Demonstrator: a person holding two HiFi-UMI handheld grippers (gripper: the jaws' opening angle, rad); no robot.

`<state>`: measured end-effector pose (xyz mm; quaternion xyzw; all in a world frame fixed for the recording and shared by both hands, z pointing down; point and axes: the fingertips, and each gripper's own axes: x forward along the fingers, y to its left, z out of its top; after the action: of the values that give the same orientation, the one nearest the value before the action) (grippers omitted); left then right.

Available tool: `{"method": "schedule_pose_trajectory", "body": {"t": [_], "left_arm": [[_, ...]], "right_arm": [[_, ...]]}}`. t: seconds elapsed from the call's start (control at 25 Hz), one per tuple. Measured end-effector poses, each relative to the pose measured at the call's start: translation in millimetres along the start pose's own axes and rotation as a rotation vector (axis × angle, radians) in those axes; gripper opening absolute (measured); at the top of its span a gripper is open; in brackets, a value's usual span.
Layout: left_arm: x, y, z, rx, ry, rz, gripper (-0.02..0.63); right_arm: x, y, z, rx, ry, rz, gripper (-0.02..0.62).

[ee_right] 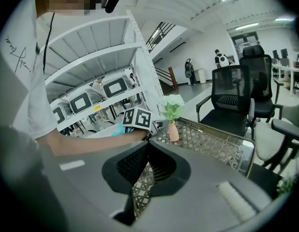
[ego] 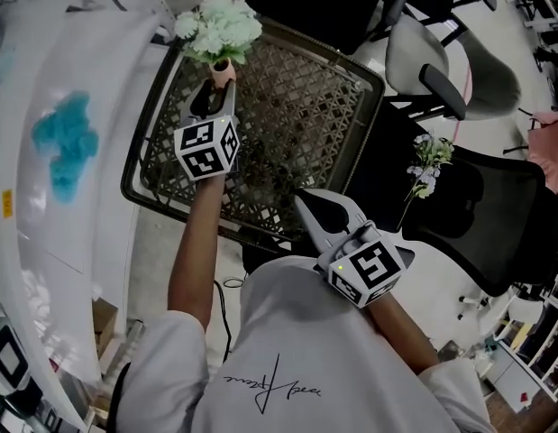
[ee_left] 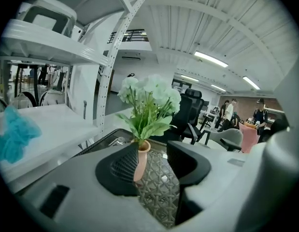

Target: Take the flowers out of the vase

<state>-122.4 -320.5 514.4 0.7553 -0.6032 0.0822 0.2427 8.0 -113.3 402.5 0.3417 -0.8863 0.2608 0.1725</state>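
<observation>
One arm reaches out, left hand-held gripper (ego: 213, 93) spread at the vase (ego: 223, 72); right hand-held gripper (ego: 306, 204) pressed together.

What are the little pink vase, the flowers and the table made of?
Vase: looks like ceramic or clay, smooth peachy pink and hardly shiny.
Flowers: probably fake, fabric or plastic, because the petals and leaves look very even.
Table: a woven, wicker-like lattice in a dark frame, maybe under glass. It's hard to be sure.
</observation>
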Motion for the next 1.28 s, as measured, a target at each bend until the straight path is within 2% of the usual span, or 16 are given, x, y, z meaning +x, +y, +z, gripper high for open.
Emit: {"method": "schedule_pose_trajectory", "body": {"t": [0.56, 0.84, 1.28], "left_arm": [[38, 14, 0, 0.034, 0.026, 0.054, 0.227], [54, 20, -2, 0.039, 0.033, 0.077, 0.233], [63, 31, 1, 0.092, 0.042, 0.102, 0.235]], "right_arm": [[2, -22, -9, 0.018, 0.035, 0.003, 0.006], [-1, -33, -11, 0.028, 0.039, -0.009, 0.006], [0, -34, -18, 0.036, 0.055, -0.009, 0.006]]}}
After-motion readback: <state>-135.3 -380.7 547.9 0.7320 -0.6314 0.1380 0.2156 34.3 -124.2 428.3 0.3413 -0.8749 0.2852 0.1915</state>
